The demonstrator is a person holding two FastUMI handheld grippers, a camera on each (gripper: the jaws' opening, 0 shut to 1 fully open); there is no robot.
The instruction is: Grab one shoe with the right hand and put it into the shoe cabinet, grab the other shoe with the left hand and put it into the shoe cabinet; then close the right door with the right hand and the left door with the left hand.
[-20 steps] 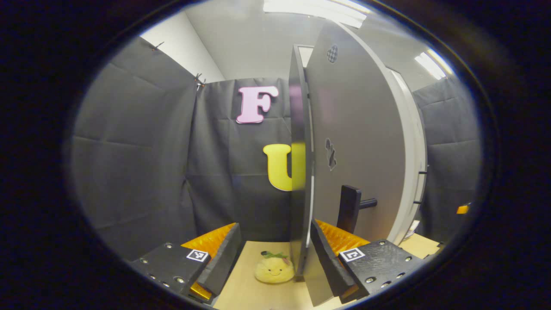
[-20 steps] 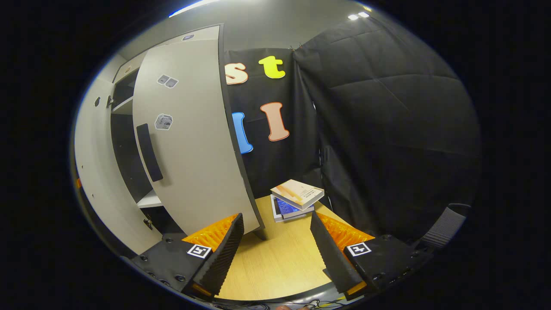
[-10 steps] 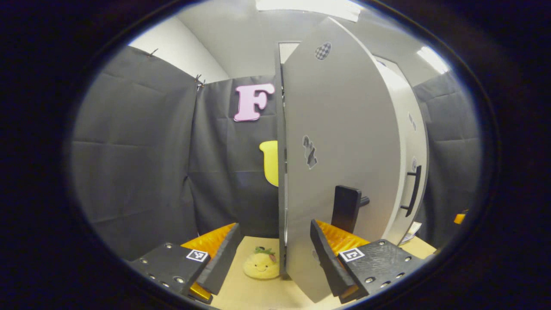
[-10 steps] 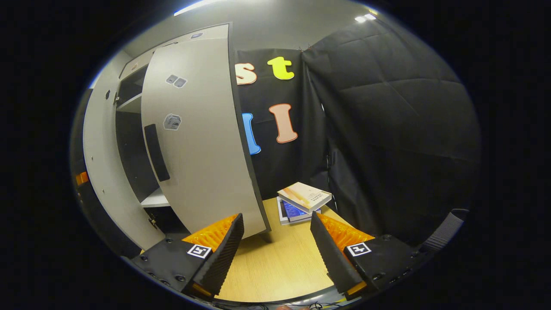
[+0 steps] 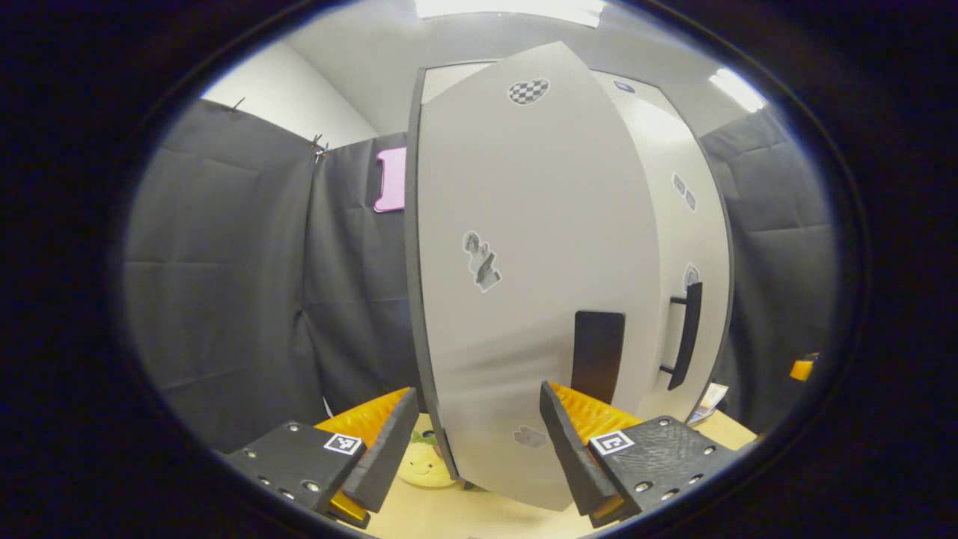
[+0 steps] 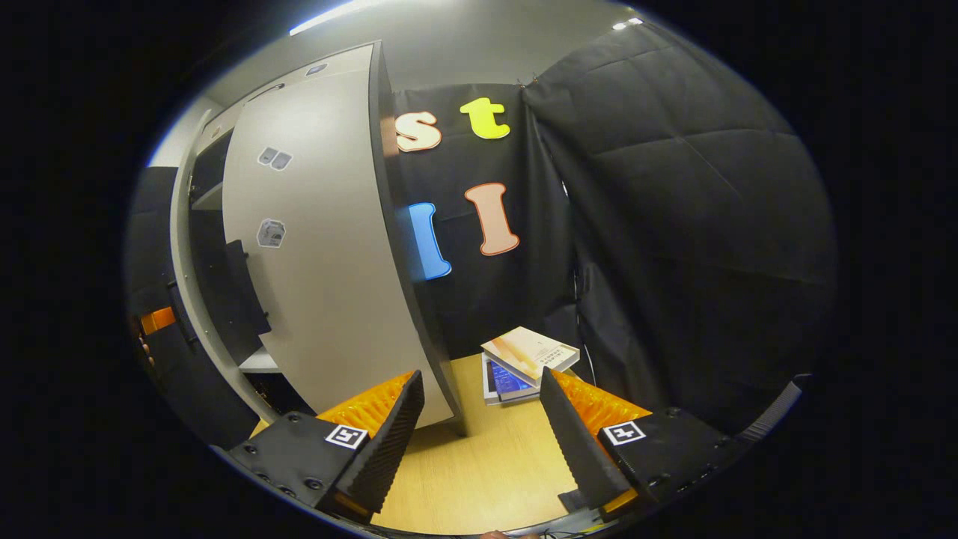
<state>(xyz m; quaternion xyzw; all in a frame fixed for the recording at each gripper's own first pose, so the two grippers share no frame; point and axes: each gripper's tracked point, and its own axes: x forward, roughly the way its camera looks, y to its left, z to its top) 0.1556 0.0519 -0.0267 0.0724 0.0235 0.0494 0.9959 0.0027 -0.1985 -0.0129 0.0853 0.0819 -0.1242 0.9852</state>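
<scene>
The grey shoe cabinet's left door (image 5: 524, 247) faces me almost flat, its black handle (image 5: 597, 355) just above my right finger. My left gripper (image 5: 479, 442) is open, and the door's lower edge sits between its fingers (image 5: 572, 449). Beside it stands the right door (image 5: 692, 224) with a black bar handle (image 5: 685, 333). In the right gripper view the right door (image 6: 322, 247) stands slightly ajar, and a dark gap shows a shelf (image 6: 258, 361). My right gripper (image 6: 479, 442) is open over the wooden table (image 6: 479, 479), apart from the door. The doors hide the rest of the inside.
A yellow plush toy (image 5: 419, 464) lies on the table by the left door's hinge side. Two stacked books (image 6: 528, 355) lie at the back right corner. Black cloth walls close in on both sides.
The left door has swung from edge-on to nearly flat against the cabinet, now covering most of the plush toy. The gap beside the right door has narrowed. Both grippers stay open.
</scene>
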